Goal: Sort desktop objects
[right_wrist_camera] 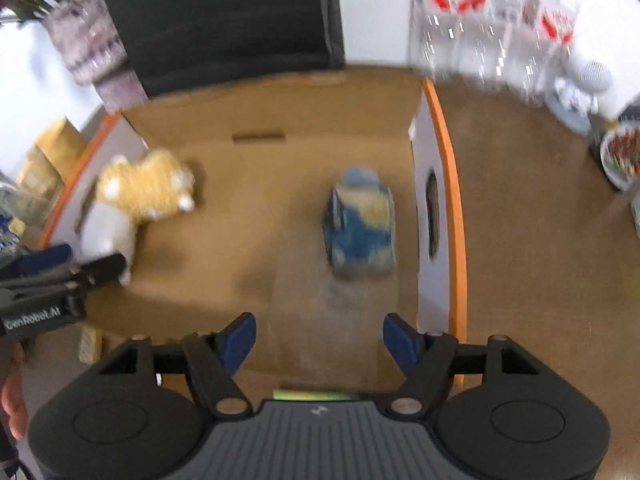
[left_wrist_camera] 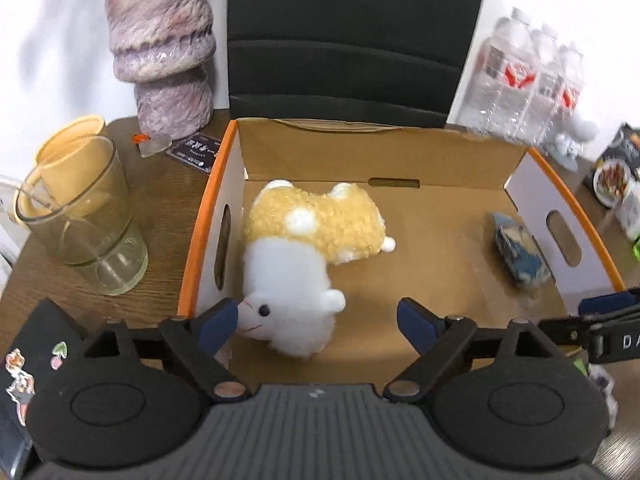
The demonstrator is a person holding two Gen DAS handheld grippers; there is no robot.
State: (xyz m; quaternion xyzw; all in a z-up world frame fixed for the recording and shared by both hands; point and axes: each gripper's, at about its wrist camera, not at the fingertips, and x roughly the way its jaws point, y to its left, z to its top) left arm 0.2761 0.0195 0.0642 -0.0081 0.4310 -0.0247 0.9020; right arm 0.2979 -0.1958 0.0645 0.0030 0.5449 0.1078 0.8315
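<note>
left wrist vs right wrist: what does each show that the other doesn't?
Left wrist only: a clear glass on the table, a dark card, a stickered black item.
Right wrist only: bare tabletop right of the box, a green item at the near edge.
Both: cardboard box, plush toy, blue toy car, water bottles.

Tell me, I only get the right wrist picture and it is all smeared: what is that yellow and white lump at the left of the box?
Observer: A plush toy, lying on its side, yellow body, white head.
Operator: Is the other tool holding it?
Observer: No. The left tool is open; one fingertip sits right by the toy's face.
Operator: And the blue thing near the right wall?
Observer: A small blue toy car, lying on the floor of the cardboard box.
Operator: Anything outside the box on the left?
Observer: An empty drinking glass stands on the wooden desk.
</note>
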